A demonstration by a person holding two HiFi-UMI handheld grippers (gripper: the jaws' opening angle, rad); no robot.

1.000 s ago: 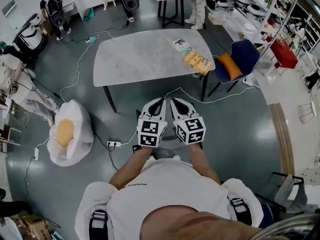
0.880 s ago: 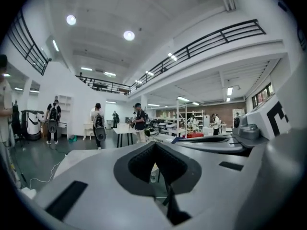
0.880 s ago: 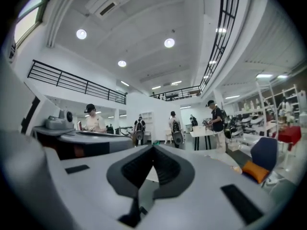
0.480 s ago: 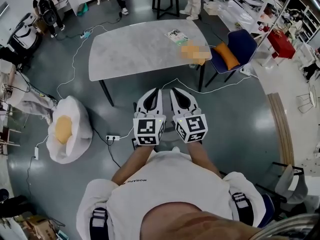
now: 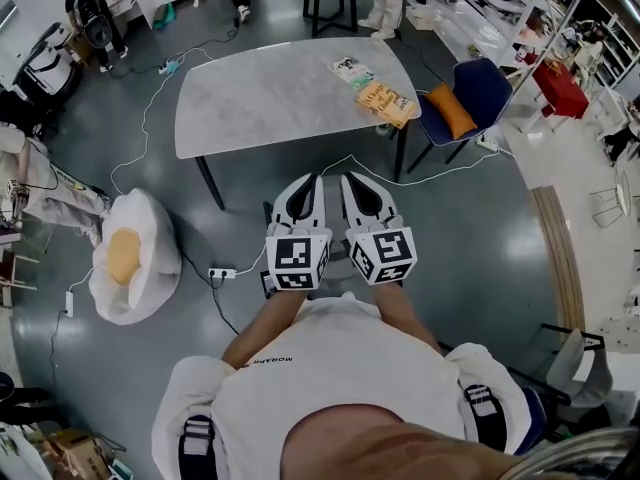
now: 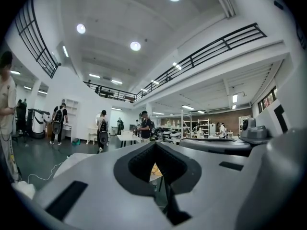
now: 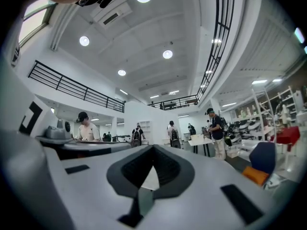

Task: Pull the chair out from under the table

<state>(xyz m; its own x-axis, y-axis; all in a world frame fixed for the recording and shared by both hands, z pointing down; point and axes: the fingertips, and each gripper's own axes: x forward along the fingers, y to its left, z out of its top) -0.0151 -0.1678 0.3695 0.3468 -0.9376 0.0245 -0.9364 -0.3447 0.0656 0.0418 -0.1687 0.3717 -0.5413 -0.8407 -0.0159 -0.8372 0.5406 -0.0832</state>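
Grey table (image 5: 270, 98) with yellow book (image 5: 386, 105) and leaflet (image 5: 352, 69) at one end

Left claw (image 5: 311, 182), right claw (image 5: 350, 181) side by side, level, closed.

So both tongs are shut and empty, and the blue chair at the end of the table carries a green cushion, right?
Not quite: the cushion on the blue chair is orange, not green, as the head view shows. The rest holds: the chair stands at the end of the table, and the left tongs and right tongs are shut and empty.
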